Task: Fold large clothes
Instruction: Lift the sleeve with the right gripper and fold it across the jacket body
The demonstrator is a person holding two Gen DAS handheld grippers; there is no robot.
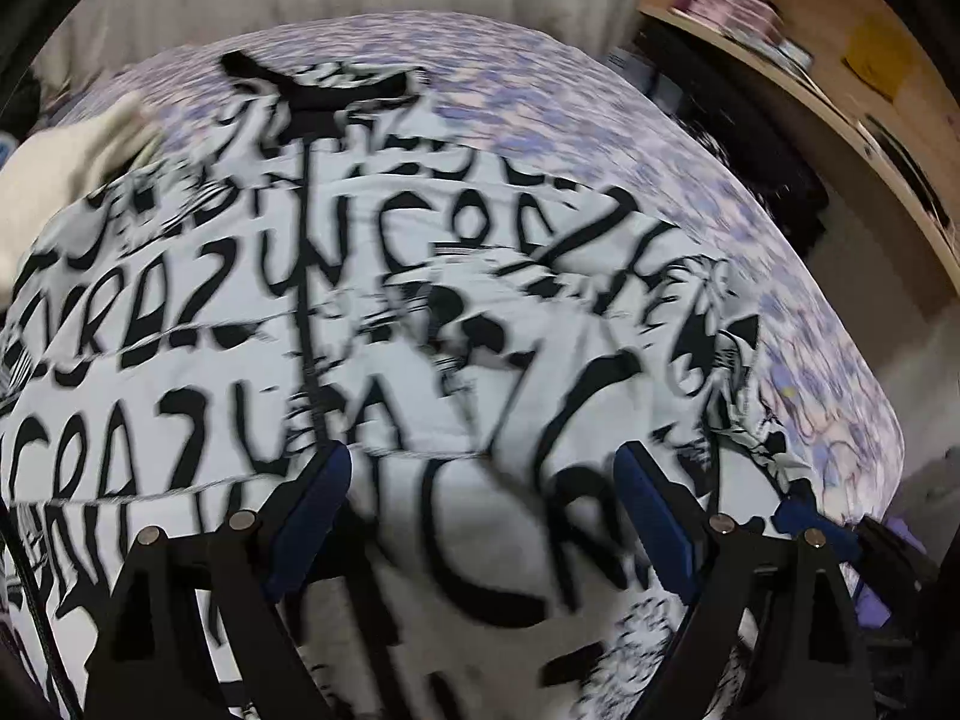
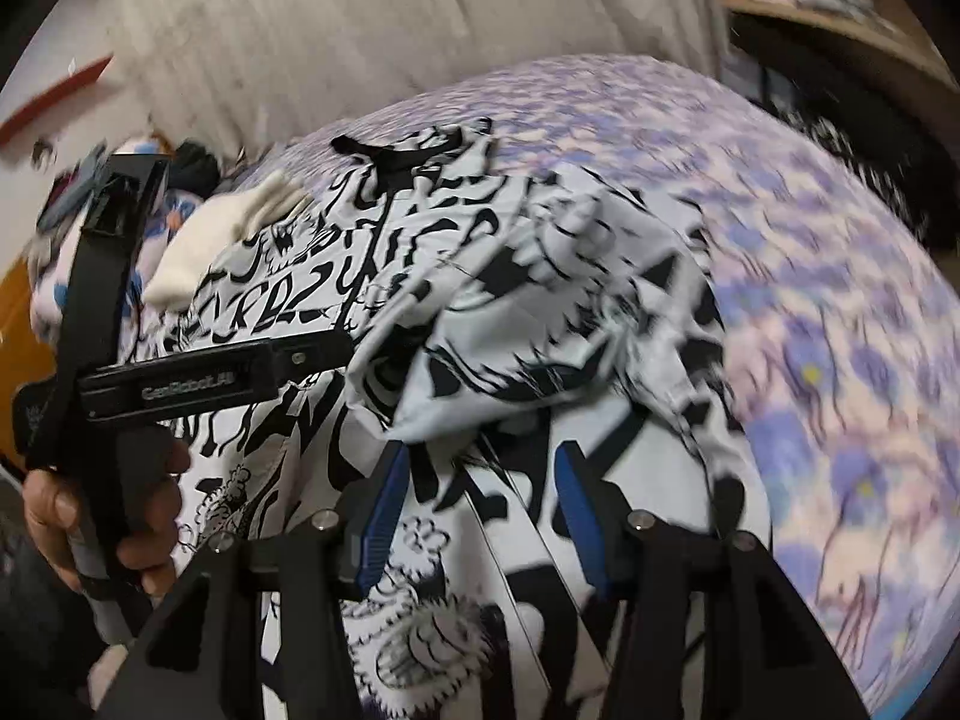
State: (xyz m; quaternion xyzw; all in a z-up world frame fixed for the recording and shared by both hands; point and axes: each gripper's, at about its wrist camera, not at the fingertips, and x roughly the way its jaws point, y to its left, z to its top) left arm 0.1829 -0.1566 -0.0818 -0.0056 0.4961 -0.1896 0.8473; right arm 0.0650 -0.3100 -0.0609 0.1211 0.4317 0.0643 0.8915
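Note:
A large white shirt (image 1: 420, 276) printed with black lettering lies spread on a bed, its dark collar (image 1: 312, 90) at the far end. My left gripper (image 1: 483, 456) hovers just above the shirt's near part, open wide, with nothing between its blue pads (image 1: 312, 504). In the right wrist view a flap of the same shirt (image 2: 540, 312) lies folded over onto the body. My right gripper (image 2: 480, 453) stands open just short of that flap's edge, over the cloth, its pads (image 2: 384, 510) not pressing on anything. A hand (image 2: 90, 510) at the left holds the other tool's handle.
The bed carries a purple flowered sheet (image 1: 600, 120), bare on the right (image 2: 840, 300). A cream cloth (image 1: 66, 180) lies at the shirt's far left shoulder (image 2: 228, 228). A wooden shelf (image 1: 840, 90) with small items stands right of the bed. A pale curtain (image 2: 360, 30) hangs behind.

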